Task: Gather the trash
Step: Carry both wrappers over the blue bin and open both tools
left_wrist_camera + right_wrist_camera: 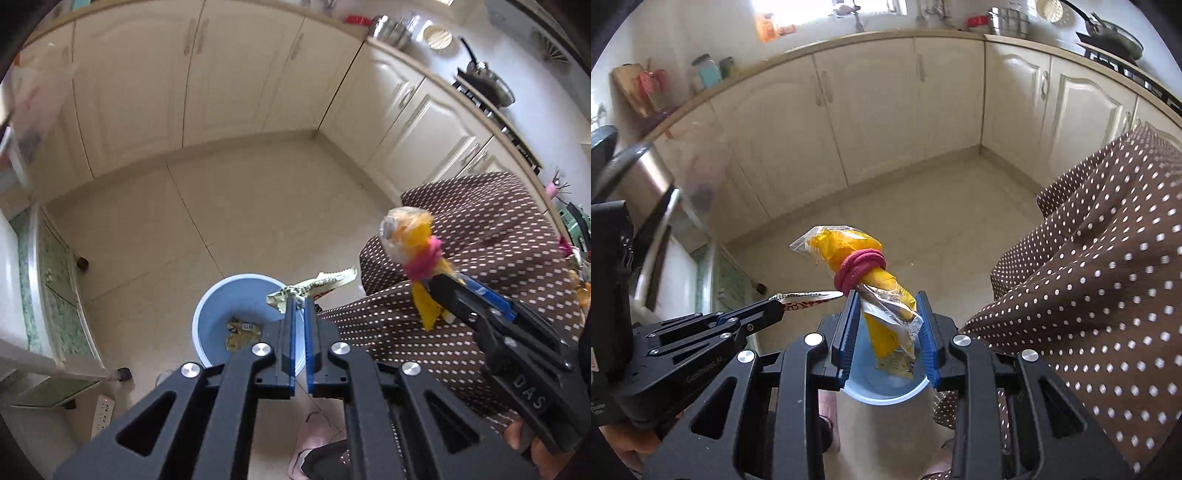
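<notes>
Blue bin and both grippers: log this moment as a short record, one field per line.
setting: kitchen floor beside cream cabinets
bin: blue bin on the floor below both grippers, some wrappers already inside
left gripper: shut on a flat printed wrapper
right gripper: shut on a clear and yellow plastic bag
bag detail: pink band wrapped around its middle
person: brown dotted garment at the right
status: both pieces held above the bin, not yet dropped
</notes>
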`<action>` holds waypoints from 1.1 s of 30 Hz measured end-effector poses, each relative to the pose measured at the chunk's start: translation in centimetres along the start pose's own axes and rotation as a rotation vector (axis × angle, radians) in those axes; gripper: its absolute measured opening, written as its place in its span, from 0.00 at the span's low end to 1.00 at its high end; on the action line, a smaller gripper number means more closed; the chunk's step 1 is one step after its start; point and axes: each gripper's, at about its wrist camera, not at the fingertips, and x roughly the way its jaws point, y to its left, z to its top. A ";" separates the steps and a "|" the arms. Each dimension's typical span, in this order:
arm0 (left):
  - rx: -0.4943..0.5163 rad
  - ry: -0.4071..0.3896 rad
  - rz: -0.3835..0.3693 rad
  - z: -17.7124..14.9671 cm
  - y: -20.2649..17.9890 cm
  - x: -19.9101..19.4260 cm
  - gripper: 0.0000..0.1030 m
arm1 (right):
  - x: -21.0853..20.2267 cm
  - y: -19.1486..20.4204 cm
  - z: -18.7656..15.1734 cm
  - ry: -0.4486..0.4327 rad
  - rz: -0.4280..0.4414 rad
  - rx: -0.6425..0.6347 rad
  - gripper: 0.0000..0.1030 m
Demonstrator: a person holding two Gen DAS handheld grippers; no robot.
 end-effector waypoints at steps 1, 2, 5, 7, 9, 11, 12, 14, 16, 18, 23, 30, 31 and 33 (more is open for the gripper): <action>-0.001 0.010 0.000 0.4 0.1 1.0 0.03 | 0.5 -0.2 0.0 0.007 -0.011 0.006 0.28; -0.001 0.018 0.000 0.7 0.0 1.8 0.04 | 0.8 -0.5 0.0 0.009 -0.016 0.011 0.28; 0.000 0.041 -0.010 1.6 -0.5 3.7 0.10 | 1.6 -1.6 0.1 0.021 -0.033 0.025 0.28; 0.009 0.073 -0.006 1.6 -0.6 4.5 0.32 | 2.4 -1.9 -0.1 0.029 -0.042 0.028 0.28; 0.011 0.059 0.008 1.6 -0.5 4.6 0.39 | 3.0 -2.0 -0.2 0.039 -0.045 0.029 0.28; -0.009 0.071 0.008 1.5 0.0 4.9 0.41 | 3.7 -2.0 -0.3 0.049 -0.050 0.031 0.28; -0.023 0.079 0.000 1.3 0.2 5.0 0.41 | 3.9 -2.1 -0.4 0.055 -0.048 0.035 0.28; -0.023 0.076 0.008 1.1 0.8 5.0 0.41 | 4.3 -1.9 -0.4 0.062 -0.048 0.037 0.28; -0.019 0.074 0.018 0.7 1.0 4.6 0.41 | 4.6 -1.8 -0.5 0.072 -0.047 0.033 0.28; -0.025 0.072 0.013 0.7 0.9 4.5 0.41 | 5.0 -1.7 -0.4 0.078 -0.043 0.033 0.28; -0.027 0.059 0.014 0.8 0.7 3.8 0.42 | 5.5 -0.9 0.1 0.086 -0.034 0.023 0.29; -0.045 0.026 0.015 1.1 1.4 2.3 0.43 | 6.0 0.2 1.3 0.069 0.001 0.017 0.31; -0.051 0.020 0.014 1.2 1.5 2.1 0.43 | 6.0 0.3 1.5 0.060 0.007 0.018 0.32; -0.058 0.011 0.012 1.4 1.7 1.6 0.43 | 6.1 0.8 1.9 0.041 0.012 0.018 0.44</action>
